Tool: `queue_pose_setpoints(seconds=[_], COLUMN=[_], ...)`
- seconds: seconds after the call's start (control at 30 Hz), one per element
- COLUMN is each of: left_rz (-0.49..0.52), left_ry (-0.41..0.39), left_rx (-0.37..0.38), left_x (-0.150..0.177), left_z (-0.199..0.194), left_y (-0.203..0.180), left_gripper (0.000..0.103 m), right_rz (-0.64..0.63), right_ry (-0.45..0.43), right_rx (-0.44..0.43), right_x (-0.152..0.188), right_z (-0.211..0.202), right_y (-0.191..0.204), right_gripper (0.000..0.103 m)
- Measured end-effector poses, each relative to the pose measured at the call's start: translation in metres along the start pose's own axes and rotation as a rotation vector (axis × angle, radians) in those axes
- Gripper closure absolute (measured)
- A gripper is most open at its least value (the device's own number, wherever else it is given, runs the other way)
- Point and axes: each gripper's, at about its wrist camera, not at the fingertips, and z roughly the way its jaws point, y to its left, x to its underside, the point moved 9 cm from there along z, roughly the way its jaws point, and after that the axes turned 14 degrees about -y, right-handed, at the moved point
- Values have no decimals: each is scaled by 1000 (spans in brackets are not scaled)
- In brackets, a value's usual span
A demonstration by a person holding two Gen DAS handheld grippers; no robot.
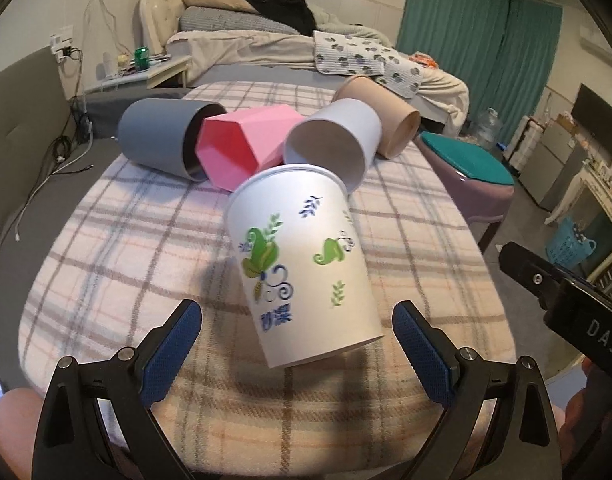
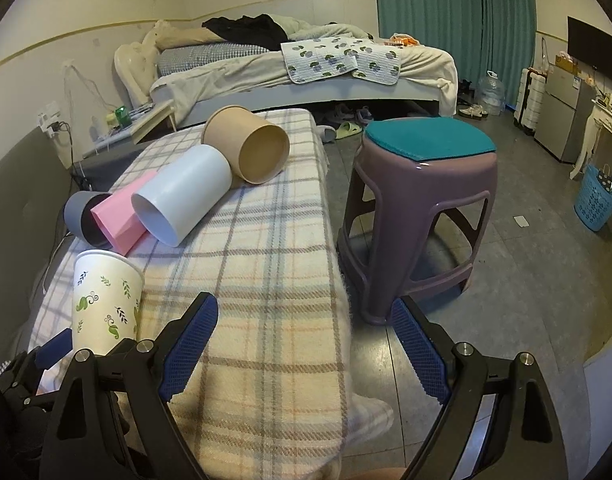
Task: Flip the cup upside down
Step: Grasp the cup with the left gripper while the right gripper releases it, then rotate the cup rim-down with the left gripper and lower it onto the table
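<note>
A white paper cup (image 1: 301, 264) with green and blue leaf prints stands mouth up on the plaid blanket (image 1: 125, 248), leaning a little. My left gripper (image 1: 297, 316) is open, its blue pads on either side of the cup's base and apart from it. In the right wrist view the cup (image 2: 103, 304) stands at the lower left, with a left gripper finger (image 2: 53, 346) beside its base. My right gripper (image 2: 303, 312) is open and empty, over the blanket's right edge, to the right of the cup.
Beyond the cup several cups lie on their sides: grey (image 1: 157, 138), pink (image 1: 241, 144), white (image 1: 334, 140) and tan (image 1: 382, 116). A purple stool (image 2: 418, 200) with a teal pad stands right of the table. A bed (image 2: 306, 68) lies behind.
</note>
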Motion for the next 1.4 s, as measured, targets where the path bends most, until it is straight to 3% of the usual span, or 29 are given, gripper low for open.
queue_pose_setpoints(seconds=[0.07,0.13,0.2,0.57,0.97,1.4], left_rz=[9,30,48,179,223,168], left_ry=[3,16,33,12,90,151], left_rx=[22,35,37,-1,-5,-37], left_x=[1,4,7,-13,-47,-19], left_z=[-1,0,2,-16,-9,10], left_y=[-4,-8,-10,-4,10,32], left_gripper=[10,28,39,39,43,44], right_rz=[0,-5,-10,-9,-14,-21], right_ry=[6,13,13,4,23,49], right_rx=[1,0,-4,-14,-27,-27], right_x=[1,2,2,1,5,10], right_z=[1,2,2,-1,1,9], right_y=[-1,1,2,5,8,9], right_gripper=[14,14,14,14,14,14])
